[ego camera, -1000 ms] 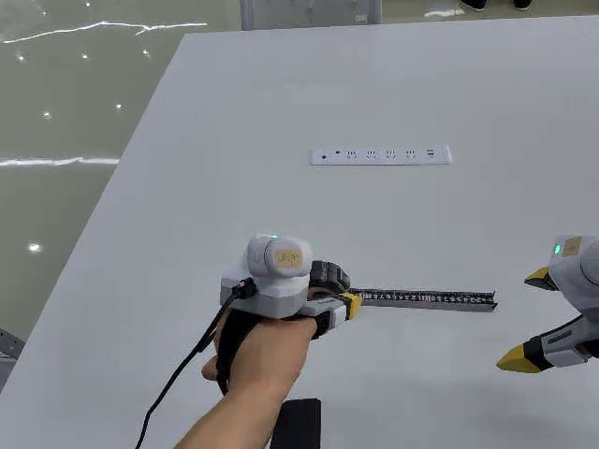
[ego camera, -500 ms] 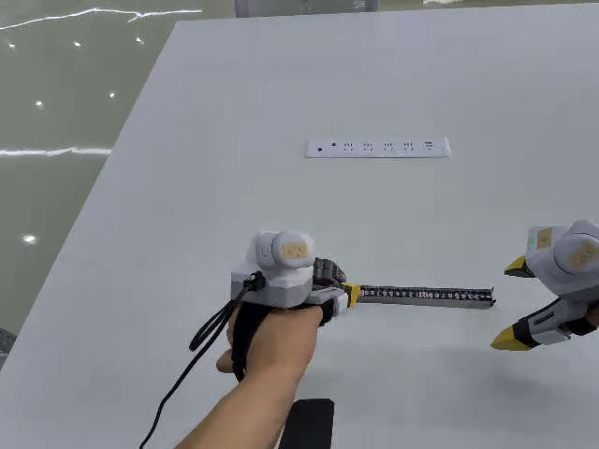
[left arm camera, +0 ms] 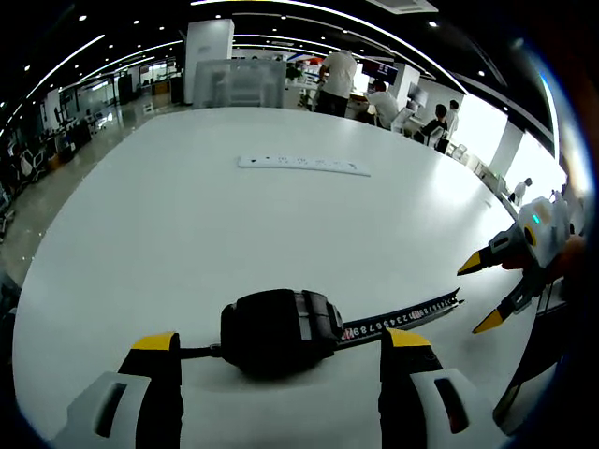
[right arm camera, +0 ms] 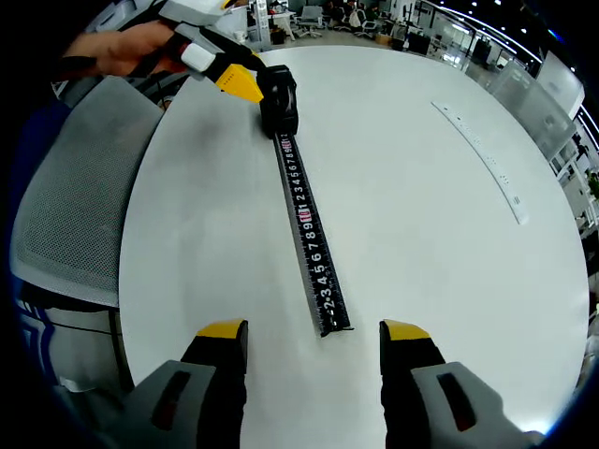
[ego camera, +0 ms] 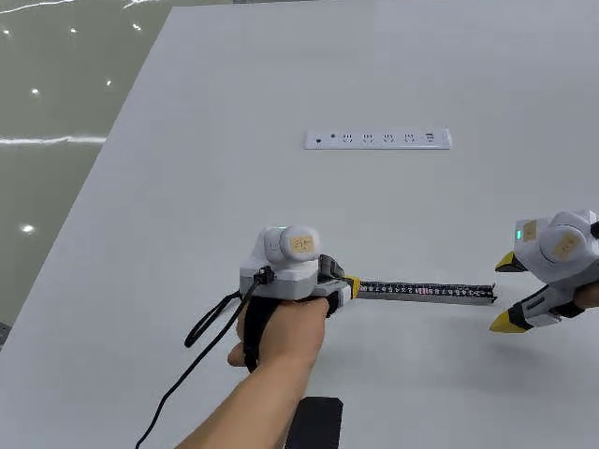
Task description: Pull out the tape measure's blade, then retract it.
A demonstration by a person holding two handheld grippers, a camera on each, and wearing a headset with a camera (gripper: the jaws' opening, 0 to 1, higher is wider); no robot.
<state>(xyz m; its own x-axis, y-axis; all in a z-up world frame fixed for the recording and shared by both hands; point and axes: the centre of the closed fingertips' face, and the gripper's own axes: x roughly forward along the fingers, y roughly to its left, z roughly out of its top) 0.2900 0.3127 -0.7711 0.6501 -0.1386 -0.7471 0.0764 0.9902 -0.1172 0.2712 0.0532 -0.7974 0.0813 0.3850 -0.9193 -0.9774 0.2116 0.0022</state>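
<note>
The tape measure (right arm camera: 281, 101) rests on the wide white table (ego camera: 281, 112), toward its near side. Farther across the table we see a white power strip (ego camera: 377, 139), well apart from everything else. The left gripper (left arm camera: 282, 339) sits around the black case (left arm camera: 281, 327) with its jaws spread, and bare table shows on either side of the case. The right gripper (right arm camera: 314, 329) hovers at the right, jaws spread wide too; the blade's end lies between its yellow tips and touches neither. The blade (ego camera: 426, 291) lies flat on the table, drawn out to the right from the case, numbers facing up. At the near edge we make out a small dark flat object (ego camera: 314, 426).
</note>
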